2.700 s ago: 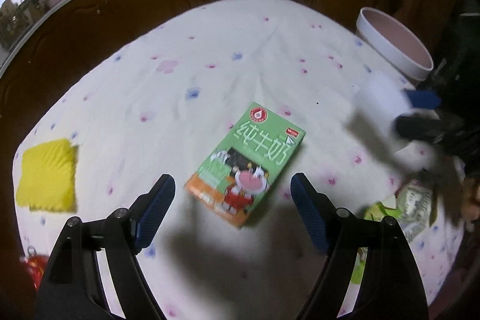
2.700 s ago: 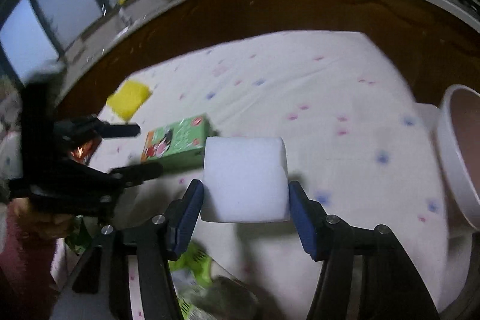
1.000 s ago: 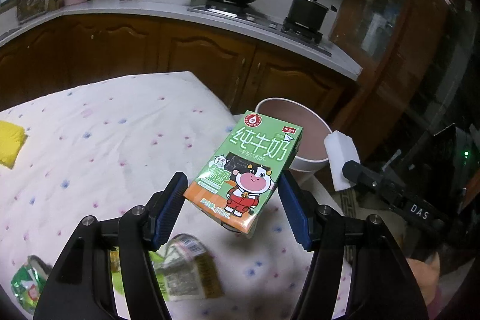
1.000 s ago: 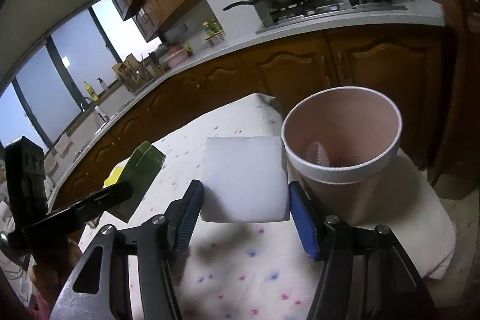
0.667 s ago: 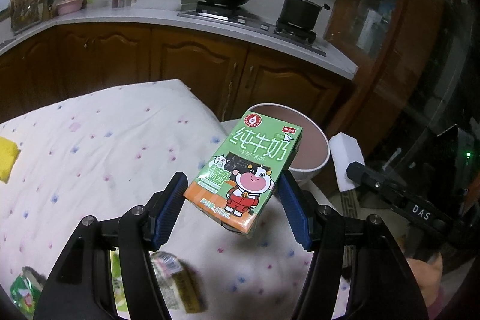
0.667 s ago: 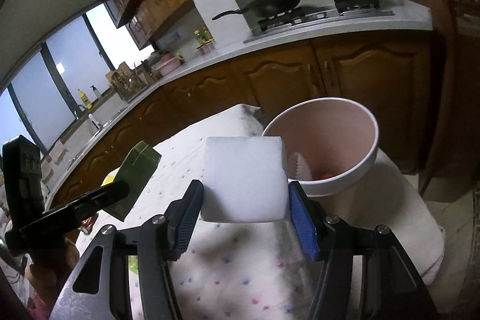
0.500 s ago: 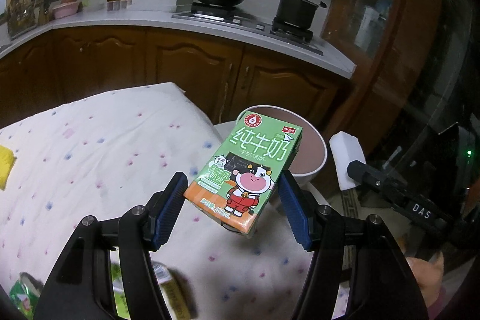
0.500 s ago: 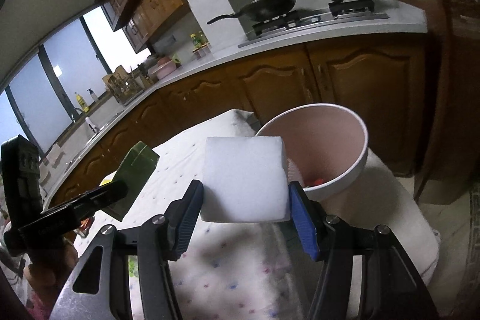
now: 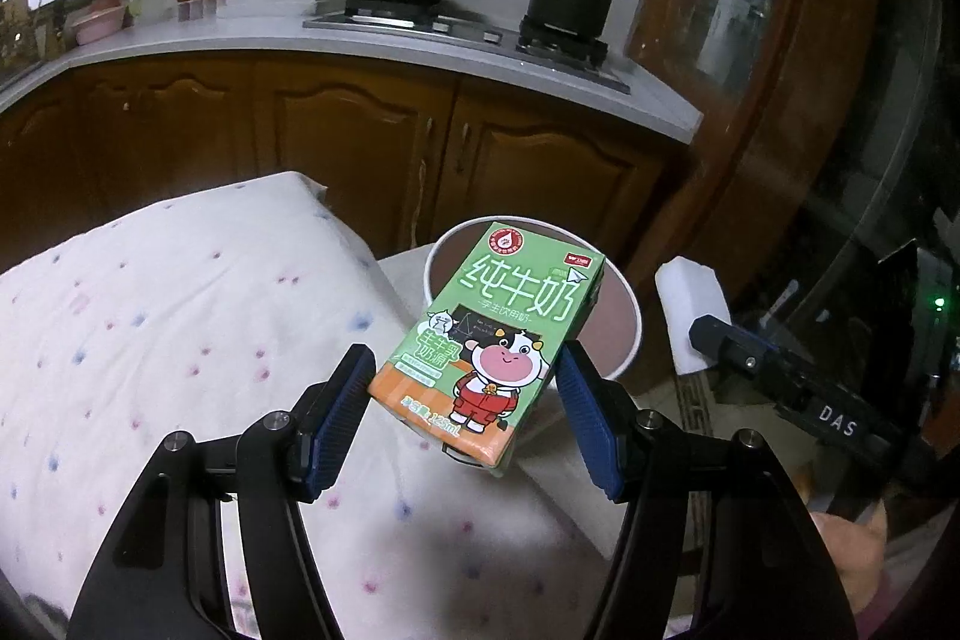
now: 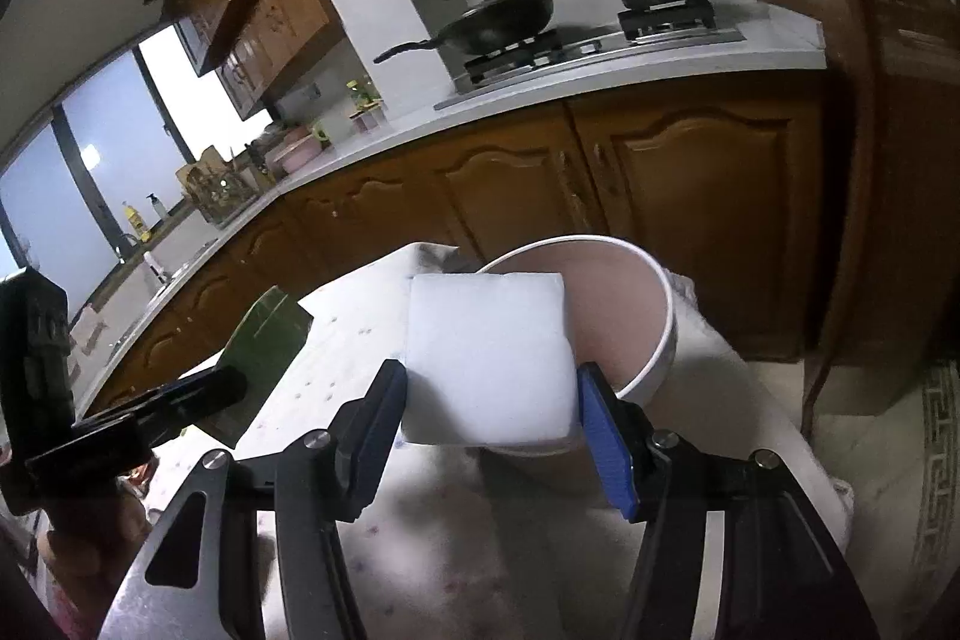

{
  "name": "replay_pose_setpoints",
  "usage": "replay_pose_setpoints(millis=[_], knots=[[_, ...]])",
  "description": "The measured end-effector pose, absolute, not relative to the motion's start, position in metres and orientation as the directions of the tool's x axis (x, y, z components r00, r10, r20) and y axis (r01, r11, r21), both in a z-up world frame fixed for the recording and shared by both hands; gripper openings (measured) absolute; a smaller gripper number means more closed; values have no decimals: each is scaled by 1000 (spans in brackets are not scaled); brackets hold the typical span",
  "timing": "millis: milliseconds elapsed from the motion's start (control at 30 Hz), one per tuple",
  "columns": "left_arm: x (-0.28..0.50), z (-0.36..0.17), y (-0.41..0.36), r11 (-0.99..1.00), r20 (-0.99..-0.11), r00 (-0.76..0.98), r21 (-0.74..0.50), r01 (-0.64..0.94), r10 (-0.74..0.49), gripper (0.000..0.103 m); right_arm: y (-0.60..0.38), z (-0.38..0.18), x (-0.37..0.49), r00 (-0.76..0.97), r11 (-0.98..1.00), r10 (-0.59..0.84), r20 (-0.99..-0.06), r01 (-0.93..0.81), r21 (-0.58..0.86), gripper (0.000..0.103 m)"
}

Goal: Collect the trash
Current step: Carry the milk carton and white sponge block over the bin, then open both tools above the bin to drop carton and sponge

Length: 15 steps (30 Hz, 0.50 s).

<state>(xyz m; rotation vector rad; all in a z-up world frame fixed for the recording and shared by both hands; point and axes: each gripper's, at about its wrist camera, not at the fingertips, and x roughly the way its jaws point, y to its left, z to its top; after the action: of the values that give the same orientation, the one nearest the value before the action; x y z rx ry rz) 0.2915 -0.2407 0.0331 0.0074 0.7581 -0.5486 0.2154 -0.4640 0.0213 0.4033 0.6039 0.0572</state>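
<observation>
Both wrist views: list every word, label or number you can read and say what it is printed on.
"纯牛奶": large white characters on the green milk carton held in the left gripper.
"125mL": carton's orange bottom edge.
"DAS": the right gripper's black body, holding the white block.
Smaller carton print, the red round logo and the red corner tag: too small to read.
Right wrist view: no readable text.

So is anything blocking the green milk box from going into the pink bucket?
Nothing visible blocks it. The green cardboard milk carton, gripped by the left gripper, hangs in front of the open round pink bucket with a white rim. The right gripper's white foam block is off to the side.
</observation>
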Motion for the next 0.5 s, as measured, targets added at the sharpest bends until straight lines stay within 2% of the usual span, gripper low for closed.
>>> replay_pose_setpoints(millis=[500], knots=[[349,5,-304,858,-736,534,-125,498,-417,63,-487,3,262,793,925,150,-591,98,367,59]])
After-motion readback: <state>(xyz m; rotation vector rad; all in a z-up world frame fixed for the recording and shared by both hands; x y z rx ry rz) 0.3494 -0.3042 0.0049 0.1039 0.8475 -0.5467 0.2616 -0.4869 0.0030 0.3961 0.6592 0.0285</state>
